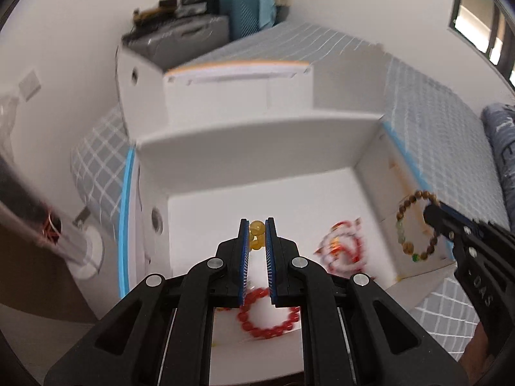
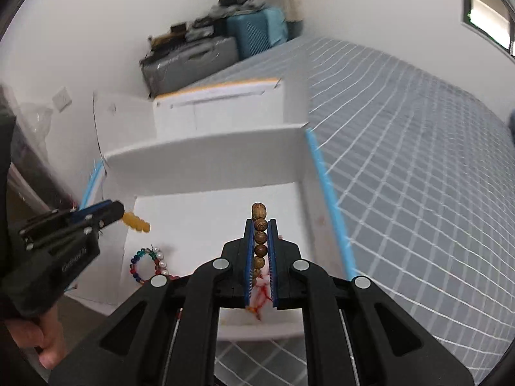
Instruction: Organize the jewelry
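Observation:
My left gripper (image 1: 257,225) is shut on a yellow bead bracelet (image 1: 257,234) and holds it above the white box (image 1: 257,141). It also shows in the right wrist view (image 2: 119,211) with the yellow beads (image 2: 136,221) sticking out. My right gripper (image 2: 260,225) is shut on a brown wooden bead bracelet (image 2: 260,241); in the left wrist view the gripper (image 1: 429,212) holds this bracelet (image 1: 415,225) over the box's right wall. A red bead bracelet (image 1: 268,318) and a blurred red-and-white bracelet (image 1: 342,251) lie on the box floor. A multicoloured pearl bracelet (image 2: 149,265) lies at the left.
The box sits on a grey checked bedspread (image 2: 418,160) with a blue-taped edge (image 2: 328,199). A second white box with an orange rim (image 2: 222,106) stands behind. Suitcases (image 2: 225,41) are stacked at the far wall. A lamp base (image 1: 87,251) stands left.

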Available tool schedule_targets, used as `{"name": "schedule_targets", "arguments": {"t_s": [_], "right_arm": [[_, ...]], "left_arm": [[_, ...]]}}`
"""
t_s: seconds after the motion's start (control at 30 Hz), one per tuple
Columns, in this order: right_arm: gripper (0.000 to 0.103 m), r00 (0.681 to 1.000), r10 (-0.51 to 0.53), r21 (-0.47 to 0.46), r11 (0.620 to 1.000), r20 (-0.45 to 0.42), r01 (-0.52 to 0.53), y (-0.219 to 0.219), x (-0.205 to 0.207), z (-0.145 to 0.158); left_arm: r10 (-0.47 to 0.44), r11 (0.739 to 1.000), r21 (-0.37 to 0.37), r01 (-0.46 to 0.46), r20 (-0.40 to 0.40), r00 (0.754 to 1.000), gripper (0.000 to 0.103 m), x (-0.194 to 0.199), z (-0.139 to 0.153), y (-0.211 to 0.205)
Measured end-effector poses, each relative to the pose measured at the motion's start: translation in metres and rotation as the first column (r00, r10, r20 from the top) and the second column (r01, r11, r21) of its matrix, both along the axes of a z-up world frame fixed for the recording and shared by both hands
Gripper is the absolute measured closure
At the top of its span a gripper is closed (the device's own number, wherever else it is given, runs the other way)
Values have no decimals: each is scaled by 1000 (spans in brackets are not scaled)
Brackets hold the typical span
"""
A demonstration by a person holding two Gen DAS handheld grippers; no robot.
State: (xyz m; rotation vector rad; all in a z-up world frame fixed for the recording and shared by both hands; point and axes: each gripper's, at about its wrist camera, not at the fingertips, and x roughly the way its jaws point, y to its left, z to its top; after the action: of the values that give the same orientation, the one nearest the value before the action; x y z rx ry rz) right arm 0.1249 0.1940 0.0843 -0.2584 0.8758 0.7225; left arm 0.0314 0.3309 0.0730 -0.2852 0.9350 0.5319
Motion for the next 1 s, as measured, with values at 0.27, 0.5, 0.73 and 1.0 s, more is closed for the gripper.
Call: {"name": "schedule_targets", "arguments": {"t_s": [0.27, 0.5, 0.73, 1.0], "right_arm": [[96, 998, 9, -73, 997, -70, -14, 30, 8, -47], [96, 996, -7, -112, 994, -94, -4, 33, 15, -65], [86, 995, -8, -89, 996, -102, -1, 29, 11, -61], [34, 1000, -12, -38, 999, -12, 12, 14, -4, -35]], "left_arm": [[27, 999, -43, -30, -70, 997, 94, -5, -43, 16], [27, 999, -41, -31, -92, 995, 94, -1, -52, 16], [43, 998, -31, -46, -80, 996, 91, -7, -49, 19], [96, 995, 12, -96, 17, 995, 17, -30, -24, 10]]}}
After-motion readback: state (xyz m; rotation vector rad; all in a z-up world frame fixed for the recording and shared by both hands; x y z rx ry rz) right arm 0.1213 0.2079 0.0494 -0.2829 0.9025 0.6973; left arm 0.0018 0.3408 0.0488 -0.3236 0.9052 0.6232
